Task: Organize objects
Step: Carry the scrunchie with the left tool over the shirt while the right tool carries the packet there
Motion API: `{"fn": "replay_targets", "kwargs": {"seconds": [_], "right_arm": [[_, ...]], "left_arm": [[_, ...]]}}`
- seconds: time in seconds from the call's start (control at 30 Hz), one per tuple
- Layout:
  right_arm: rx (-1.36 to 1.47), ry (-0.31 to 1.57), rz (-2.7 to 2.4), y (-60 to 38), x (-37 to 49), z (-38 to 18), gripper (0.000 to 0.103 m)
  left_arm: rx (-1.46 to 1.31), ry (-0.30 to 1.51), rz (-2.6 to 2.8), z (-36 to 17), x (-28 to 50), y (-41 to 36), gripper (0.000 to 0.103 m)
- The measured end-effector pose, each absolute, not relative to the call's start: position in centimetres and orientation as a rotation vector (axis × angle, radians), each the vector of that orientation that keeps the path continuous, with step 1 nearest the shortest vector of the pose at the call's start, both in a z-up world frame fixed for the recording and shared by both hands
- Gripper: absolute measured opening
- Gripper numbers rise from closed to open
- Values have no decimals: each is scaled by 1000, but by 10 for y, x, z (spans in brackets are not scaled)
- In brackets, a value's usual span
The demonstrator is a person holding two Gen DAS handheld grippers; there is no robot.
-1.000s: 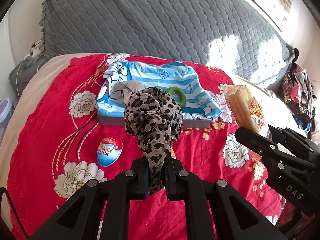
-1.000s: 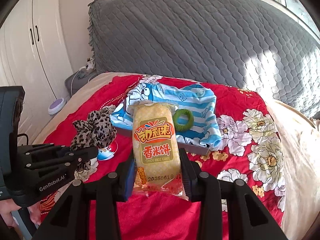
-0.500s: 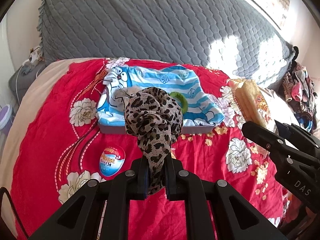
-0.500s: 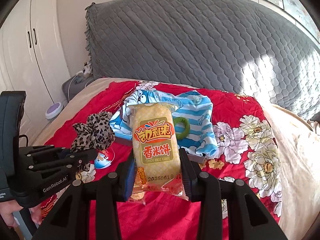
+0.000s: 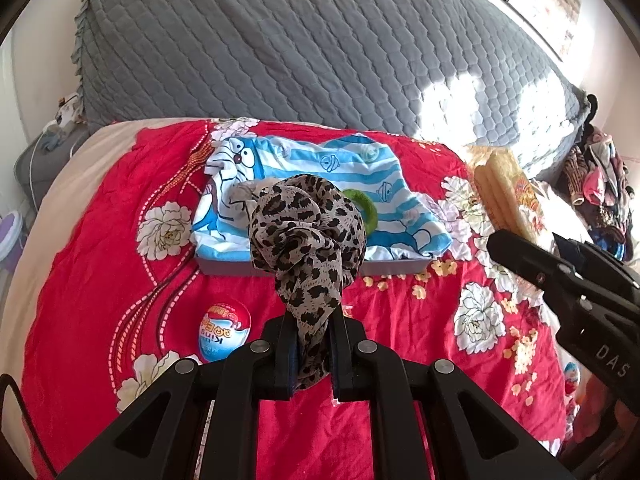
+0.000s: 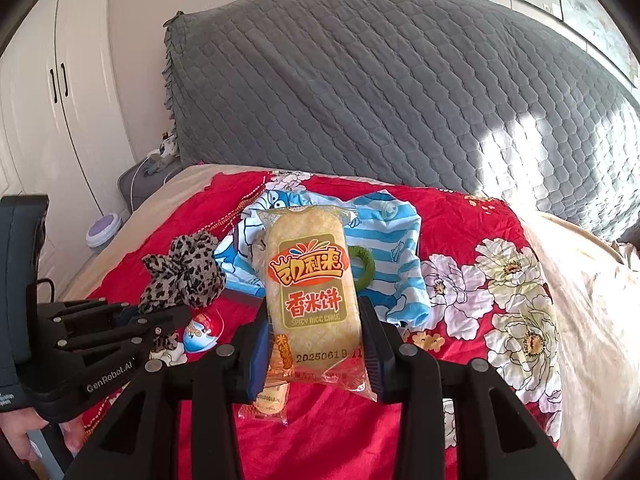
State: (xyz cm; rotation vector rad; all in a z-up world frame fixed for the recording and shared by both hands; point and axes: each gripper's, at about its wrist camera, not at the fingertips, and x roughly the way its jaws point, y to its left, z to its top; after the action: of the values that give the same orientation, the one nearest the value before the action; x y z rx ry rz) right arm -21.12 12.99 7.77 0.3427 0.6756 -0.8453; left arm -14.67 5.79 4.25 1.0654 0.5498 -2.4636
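My left gripper (image 5: 311,344) is shut on a leopard-print scrunchie (image 5: 306,232) and holds it up above the red floral bedspread (image 5: 100,248). It also shows in the right wrist view (image 6: 184,272). My right gripper (image 6: 316,344) is shut on a yellow rice cake packet (image 6: 310,280), held upright; the packet also shows in the left wrist view (image 5: 504,192). Ahead lies a grey tray (image 5: 396,267) covered by a blue striped cartoon cloth (image 5: 320,168) with a green ring (image 5: 366,210) on it.
A red, white and blue egg-shaped toy (image 5: 224,330) lies on the bedspread left of the left gripper. A small snack packet (image 6: 270,396) lies under the right gripper. A grey quilted headboard (image 5: 320,52) stands behind. A pile of clothes (image 5: 600,184) is at the far right.
Both grippers have pulled back and risen a little with their objects still held. The tray and bedspread look farther off and more of the headboard shows.
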Motion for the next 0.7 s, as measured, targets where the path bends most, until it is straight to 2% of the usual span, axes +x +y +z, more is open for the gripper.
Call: {"fn": "replay_targets", "kwargs": {"seconds": [0.7], "right_arm": [[332,670,-857,106,-193,77,40]], "left_arm": [[1084,518,-2483,39,-176,40,12]]}}
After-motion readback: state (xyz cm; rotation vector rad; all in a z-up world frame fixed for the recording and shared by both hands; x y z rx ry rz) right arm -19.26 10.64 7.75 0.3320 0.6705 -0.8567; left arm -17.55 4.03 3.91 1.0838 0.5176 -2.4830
